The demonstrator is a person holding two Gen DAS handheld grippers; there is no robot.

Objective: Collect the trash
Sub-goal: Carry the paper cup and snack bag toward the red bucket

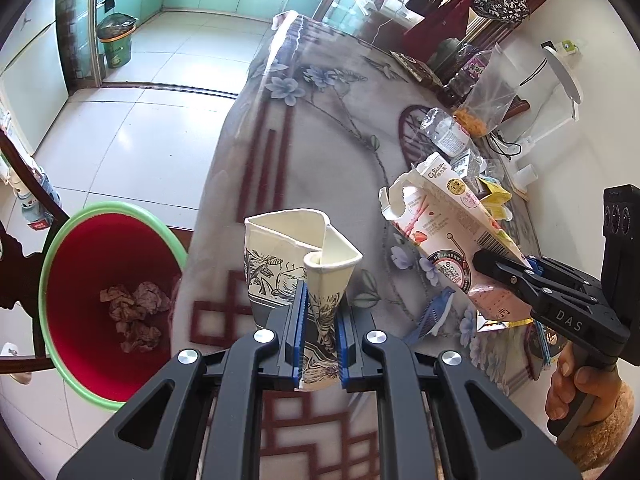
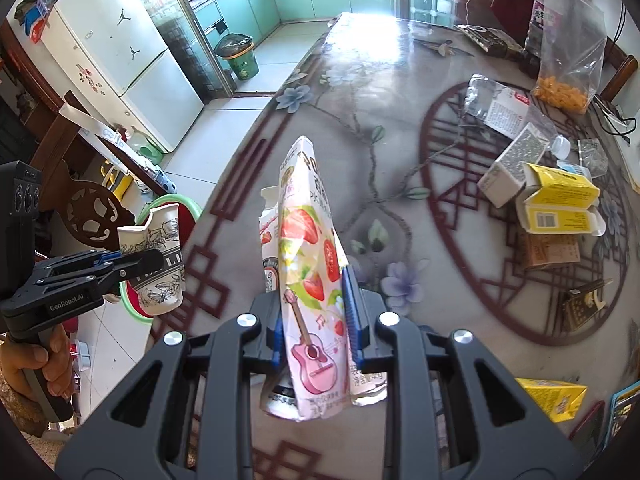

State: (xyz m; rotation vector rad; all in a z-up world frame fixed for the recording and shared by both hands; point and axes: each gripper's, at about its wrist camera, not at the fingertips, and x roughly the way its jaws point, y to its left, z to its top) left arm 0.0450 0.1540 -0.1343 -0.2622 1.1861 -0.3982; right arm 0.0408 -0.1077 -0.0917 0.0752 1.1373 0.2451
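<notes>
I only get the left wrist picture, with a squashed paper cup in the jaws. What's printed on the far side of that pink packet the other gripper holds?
Observer: The right wrist view shows the pink packet printed with strawberries and a pink guitar.
Operator: Any rubbish hidden from me?
Observer: Yes, a flat brown box lies on the table just below the open yellow boxes.
Operator: Who's holding my gripper with the paper cup?
Observer: A bare left hand wraps its handle, with a fluffy tan sleeve behind it.
</notes>
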